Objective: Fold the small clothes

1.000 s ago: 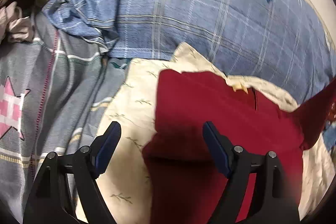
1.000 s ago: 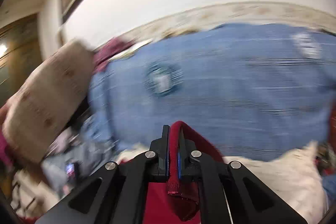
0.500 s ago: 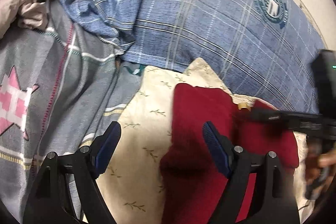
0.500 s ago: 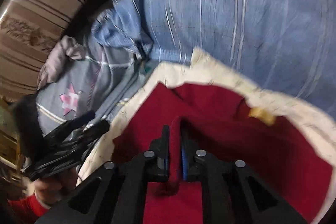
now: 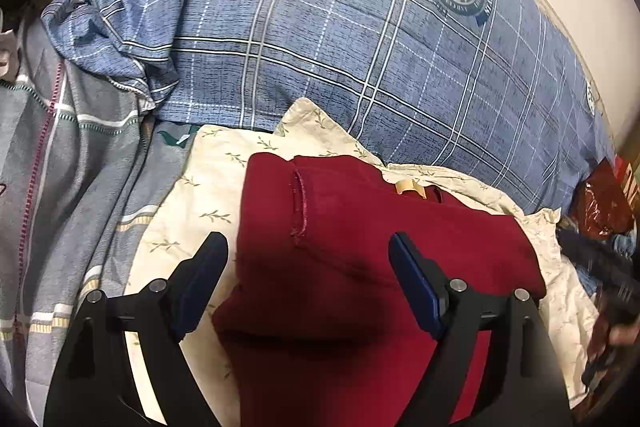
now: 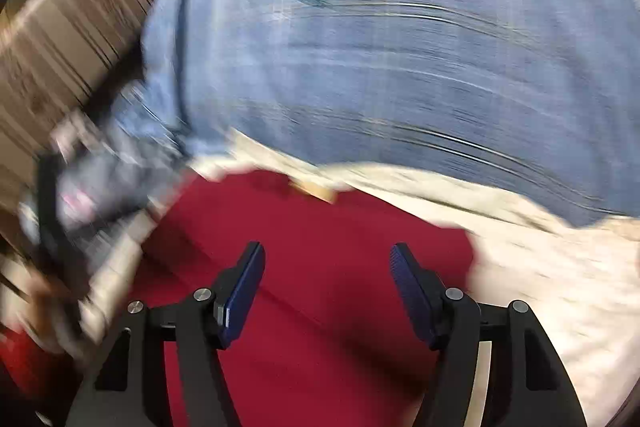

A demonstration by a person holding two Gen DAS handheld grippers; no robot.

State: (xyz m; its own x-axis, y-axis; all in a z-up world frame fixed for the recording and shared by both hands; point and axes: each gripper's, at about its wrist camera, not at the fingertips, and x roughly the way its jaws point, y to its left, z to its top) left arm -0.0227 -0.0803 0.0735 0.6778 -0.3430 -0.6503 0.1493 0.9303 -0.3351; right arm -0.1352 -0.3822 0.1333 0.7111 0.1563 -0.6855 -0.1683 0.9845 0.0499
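A dark red garment (image 5: 360, 259) lies folded over on a cream cloth with a leaf print (image 5: 208, 195); a stitched hem and a tan neck label show on top. My left gripper (image 5: 308, 251) hangs open just above its near edge, the cloth below the gap, neither pad pressing on it. In the blurred right wrist view the same red garment (image 6: 320, 267) fills the lower middle. My right gripper (image 6: 328, 261) hovers over it with its jaws opening and nothing between the pads. The right gripper also shows as a dark blur at the right edge of the left wrist view.
A blue plaid quilt with a round crest (image 5: 360, 47) covers the bed behind the garment. A grey striped blanket (image 5: 72, 187) lies at the left. A brown striped cushion (image 6: 68, 39) sits at the far left. Red and dark items (image 5: 604, 199) crowd the right edge.
My right gripper came down with a fold of the red garment, laid it over and let go; its jaws now stand apart. The left gripper stayed open.
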